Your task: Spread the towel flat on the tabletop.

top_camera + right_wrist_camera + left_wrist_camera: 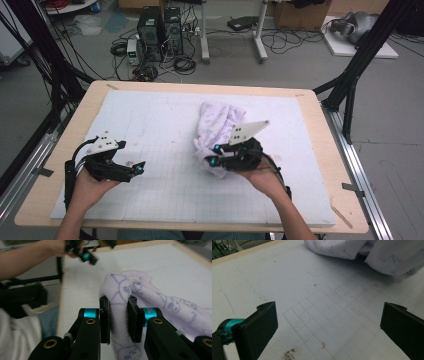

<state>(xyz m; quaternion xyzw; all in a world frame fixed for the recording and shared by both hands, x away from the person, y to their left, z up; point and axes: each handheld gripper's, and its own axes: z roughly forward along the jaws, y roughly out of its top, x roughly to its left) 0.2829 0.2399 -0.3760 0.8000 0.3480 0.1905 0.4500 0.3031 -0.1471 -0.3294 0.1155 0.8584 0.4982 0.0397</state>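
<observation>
Towel [218, 131]: one, pale lilac with blue cartoon print, bunched right of centre on surface [160, 125]. One fold clamped between jaws of right tool [118, 319], held in hand [262, 180] at lower right. Left tool [120, 167] held low at lower left of high view, jaws wide apart over bare grid mat. No legible writing.

Your right gripper [216, 154] hides part of the towel [216, 125]; its far folds blur.
</observation>
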